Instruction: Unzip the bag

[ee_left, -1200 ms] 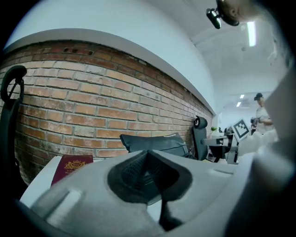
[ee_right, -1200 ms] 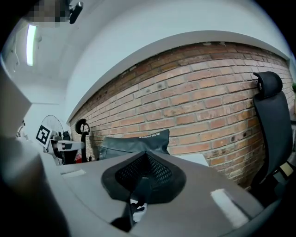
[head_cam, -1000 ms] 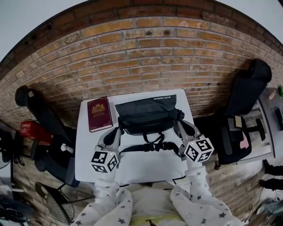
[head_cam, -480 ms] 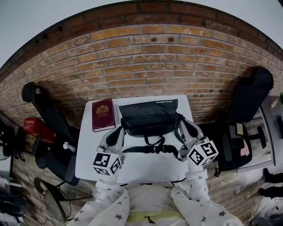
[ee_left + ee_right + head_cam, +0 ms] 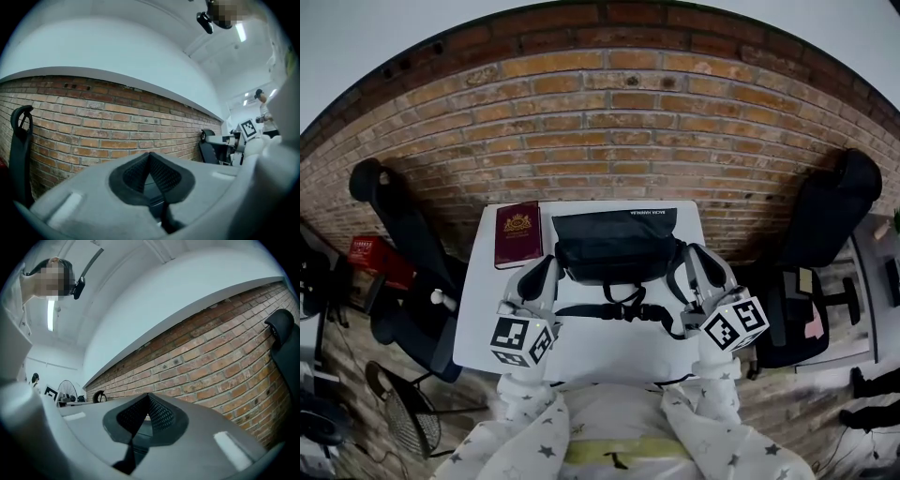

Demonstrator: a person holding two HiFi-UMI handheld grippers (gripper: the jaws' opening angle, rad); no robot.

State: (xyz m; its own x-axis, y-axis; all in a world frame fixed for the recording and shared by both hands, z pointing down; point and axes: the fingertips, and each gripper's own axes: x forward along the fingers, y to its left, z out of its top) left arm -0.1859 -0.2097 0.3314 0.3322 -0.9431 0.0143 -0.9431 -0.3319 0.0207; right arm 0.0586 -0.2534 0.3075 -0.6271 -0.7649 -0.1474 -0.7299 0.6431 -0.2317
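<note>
A black bag (image 5: pixel 614 247) lies on the white table (image 5: pixel 591 352) against the brick wall, its strap and buckle (image 5: pixel 623 312) trailing toward me. My left gripper (image 5: pixel 546 269) hovers at the bag's left end, shut and empty. At the bag's right end my right gripper (image 5: pixel 692 255) is shut too, with nothing in it. Both point level at the wall; in the left gripper view the left gripper (image 5: pixel 150 157) and in the right gripper view the right gripper (image 5: pixel 148 398) show closed pads and only bricks ahead. The bag's zipper is not discernible.
A dark red book (image 5: pixel 517 233) lies on the table left of the bag. Black office chairs stand on both sides, one on the left (image 5: pixel 398 234), one on the right (image 5: pixel 825 211). A red box (image 5: pixel 371 251) and a fan (image 5: pixel 398 417) are at far left.
Both grippers have risen off the table beside the bag and stayed shut. The view has shifted a little; the bag and book have not moved.
</note>
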